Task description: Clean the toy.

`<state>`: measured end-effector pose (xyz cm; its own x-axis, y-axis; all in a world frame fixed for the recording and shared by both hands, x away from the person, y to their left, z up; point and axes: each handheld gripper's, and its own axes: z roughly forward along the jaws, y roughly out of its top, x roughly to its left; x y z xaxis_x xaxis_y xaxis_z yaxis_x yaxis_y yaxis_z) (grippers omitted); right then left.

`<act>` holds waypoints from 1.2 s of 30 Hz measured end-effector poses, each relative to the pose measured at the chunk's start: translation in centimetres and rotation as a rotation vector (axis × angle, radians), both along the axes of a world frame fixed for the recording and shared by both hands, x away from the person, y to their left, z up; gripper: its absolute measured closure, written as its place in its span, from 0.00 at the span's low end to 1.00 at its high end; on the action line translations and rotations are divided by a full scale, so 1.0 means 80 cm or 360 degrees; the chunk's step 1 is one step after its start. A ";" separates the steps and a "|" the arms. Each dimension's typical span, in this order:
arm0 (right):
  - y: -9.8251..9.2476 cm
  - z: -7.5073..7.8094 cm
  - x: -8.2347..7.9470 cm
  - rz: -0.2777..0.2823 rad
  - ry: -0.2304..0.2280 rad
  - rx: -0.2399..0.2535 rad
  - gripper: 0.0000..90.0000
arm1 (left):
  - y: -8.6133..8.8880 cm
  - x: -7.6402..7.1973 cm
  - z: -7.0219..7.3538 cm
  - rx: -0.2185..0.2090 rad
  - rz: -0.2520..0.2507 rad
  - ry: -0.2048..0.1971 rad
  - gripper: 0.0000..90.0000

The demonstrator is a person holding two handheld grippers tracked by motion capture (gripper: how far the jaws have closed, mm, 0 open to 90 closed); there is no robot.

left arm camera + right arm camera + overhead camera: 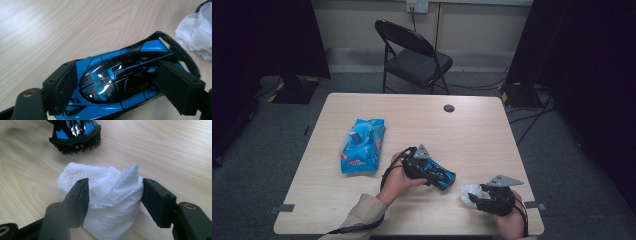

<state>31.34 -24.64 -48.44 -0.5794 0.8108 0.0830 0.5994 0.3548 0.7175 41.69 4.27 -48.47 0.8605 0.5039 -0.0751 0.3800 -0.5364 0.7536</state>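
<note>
White and crumpled, one wet wipe [110,200] is sitting between the pads of the right gripper [482,196] at the near right edge of the table [472,130]. In the right gripper view the two black pads are bracketing the wad on both sides and pinching it, and the tissue is bulging up between them. One hand is wrapping around that gripper from below.

Just beyond the wipe, and slightly to its left, one blue-and-black toy car [120,77] is lying on the wood with its rear end pointing toward the wad; the two are near but apart. The left gripper [439,175] is hanging over the car, held by the other hand in a beige sleeve. Its jaws are standing spread, one pad on each flank of the car's body; the right pad is showing a gap from the paint, and whether the left pad is touching is hard to tell.

Farther out on the left half of the table, one blue packet of wipes [362,145] is lying flat with its flap open, well apart from both grippers. One dark round grommet [449,108] is sitting near the far edge. Past the table, one black folding chair [414,57] is standing on the grey floor, with cables trailing at the right.
</note>
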 end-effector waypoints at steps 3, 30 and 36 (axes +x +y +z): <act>0.001 -0.004 0.001 0.0001 0.0013 -0.0008 0.44 | 0.000 0.000 -0.002 -0.0025 -0.0012 -0.0009 0.17; 0.024 0.013 0.023 -0.0167 -0.0094 -0.0009 0.88 | 0.000 -0.002 -0.006 -0.0052 0.0011 -0.0018 0.14; 0.035 0.001 0.041 -0.0189 -0.0092 0.0003 0.88 | 0.001 -0.002 -0.006 -0.0055 0.0006 -0.0018 0.14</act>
<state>34.63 -21.83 -48.32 -0.4831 0.8739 0.0540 0.5946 0.2822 0.7529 41.53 4.32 -48.98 0.8594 0.5045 -0.0832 0.3736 -0.5084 0.7759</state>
